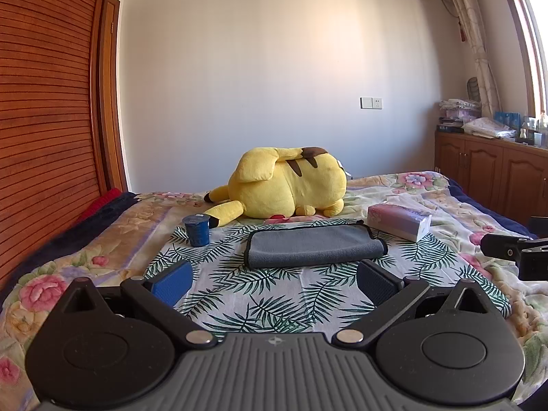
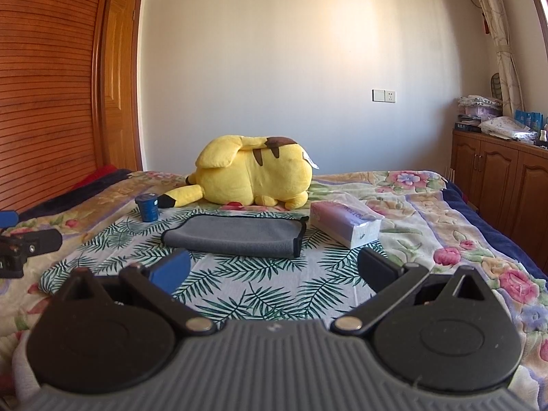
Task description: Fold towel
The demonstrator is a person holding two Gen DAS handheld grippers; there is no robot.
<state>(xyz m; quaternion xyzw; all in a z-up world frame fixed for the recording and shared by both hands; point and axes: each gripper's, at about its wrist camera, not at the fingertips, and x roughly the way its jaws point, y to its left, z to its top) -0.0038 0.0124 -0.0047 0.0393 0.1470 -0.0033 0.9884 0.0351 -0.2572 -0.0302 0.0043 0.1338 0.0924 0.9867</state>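
Towel [image 1: 313, 245] grey, lies on leaf-print cloth [image 1: 260, 301] on bed, already doubled once, fold toward camera; cup [image 1: 197, 230] to its left, tissue pack [image 1: 399, 221] to its right, plush [image 1: 284, 185] behind. Left gripper [image 1: 272, 284] and right gripper [image 2: 274, 272] both spread wide, holding nothing, short of towel. For next fold: pinch matching corners at one short end (both layers), lift low, carry across, align edges, avoid nudging cup.

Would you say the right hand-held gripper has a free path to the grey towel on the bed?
Probably yes. The right hand-held gripper is open and faces the towel, with only bare leaf-print cloth between them. The tissue pack and blue cup sit off to the sides.
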